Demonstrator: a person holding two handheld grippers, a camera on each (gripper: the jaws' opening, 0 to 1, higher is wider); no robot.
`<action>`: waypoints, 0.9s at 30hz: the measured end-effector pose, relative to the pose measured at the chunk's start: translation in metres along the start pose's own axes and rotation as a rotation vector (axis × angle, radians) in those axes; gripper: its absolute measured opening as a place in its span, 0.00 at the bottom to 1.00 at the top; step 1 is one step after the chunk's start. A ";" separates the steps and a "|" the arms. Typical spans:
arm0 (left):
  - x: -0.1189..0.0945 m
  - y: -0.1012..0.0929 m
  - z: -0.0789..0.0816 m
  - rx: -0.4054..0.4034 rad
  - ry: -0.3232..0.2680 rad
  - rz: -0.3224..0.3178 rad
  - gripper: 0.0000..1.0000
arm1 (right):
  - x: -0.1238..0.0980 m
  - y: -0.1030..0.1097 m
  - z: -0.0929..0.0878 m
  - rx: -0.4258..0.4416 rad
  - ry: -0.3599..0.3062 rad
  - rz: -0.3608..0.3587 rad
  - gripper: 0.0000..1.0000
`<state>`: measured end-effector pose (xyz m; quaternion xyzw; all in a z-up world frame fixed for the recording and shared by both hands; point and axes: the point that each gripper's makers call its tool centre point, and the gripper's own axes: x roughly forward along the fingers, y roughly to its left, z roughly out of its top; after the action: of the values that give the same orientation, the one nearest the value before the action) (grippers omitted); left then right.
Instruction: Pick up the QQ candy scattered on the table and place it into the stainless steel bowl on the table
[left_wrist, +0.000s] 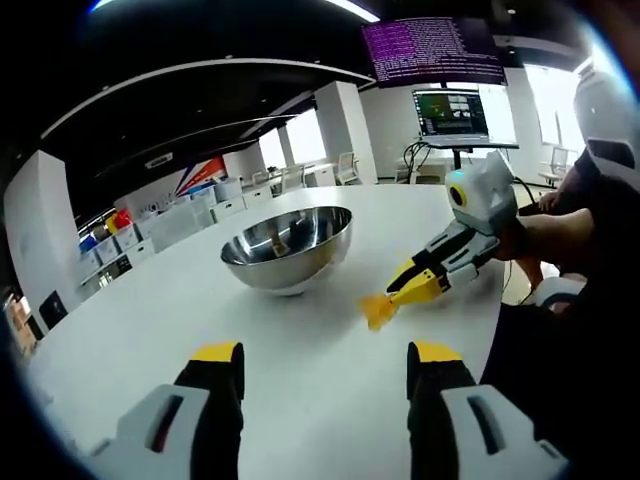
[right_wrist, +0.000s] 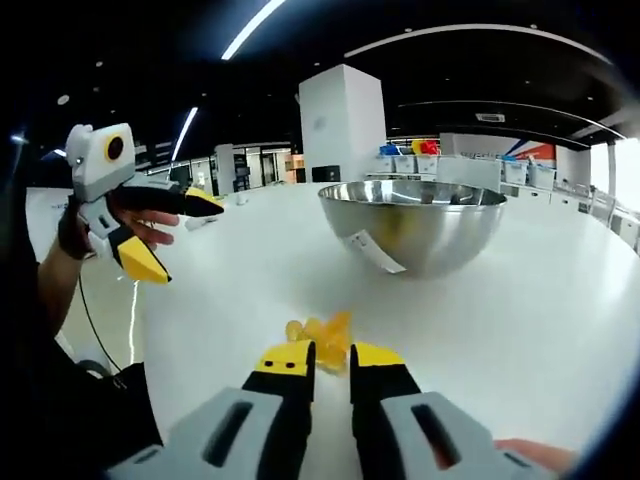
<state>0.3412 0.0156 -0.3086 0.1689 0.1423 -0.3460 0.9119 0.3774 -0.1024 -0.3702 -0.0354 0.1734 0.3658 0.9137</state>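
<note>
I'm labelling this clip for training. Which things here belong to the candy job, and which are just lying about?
Job:
- QQ candy, at the right gripper jaw tips
- stainless steel bowl
- left gripper, open
- table

Lying about:
- monitor
- wall screen
- storage bins

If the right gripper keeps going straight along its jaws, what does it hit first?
The right gripper would meet the yellow QQ candy lying right at its jaw tips, possibly touching already. The stainless steel bowl stands farther along the table, slightly right of that line.
</note>
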 end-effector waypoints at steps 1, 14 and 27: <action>0.000 0.000 0.000 0.000 -0.001 -0.001 0.66 | 0.000 0.001 0.000 0.004 0.000 0.002 0.11; 0.001 -0.002 -0.001 -0.003 0.001 -0.003 0.66 | -0.001 0.002 -0.001 0.027 -0.003 0.005 0.06; 0.001 -0.002 0.000 -0.002 0.000 -0.003 0.66 | -0.004 -0.001 0.000 0.017 -0.005 -0.010 0.02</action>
<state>0.3407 0.0139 -0.3094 0.1677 0.1429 -0.3472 0.9116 0.3752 -0.1060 -0.3689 -0.0274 0.1739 0.3596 0.9163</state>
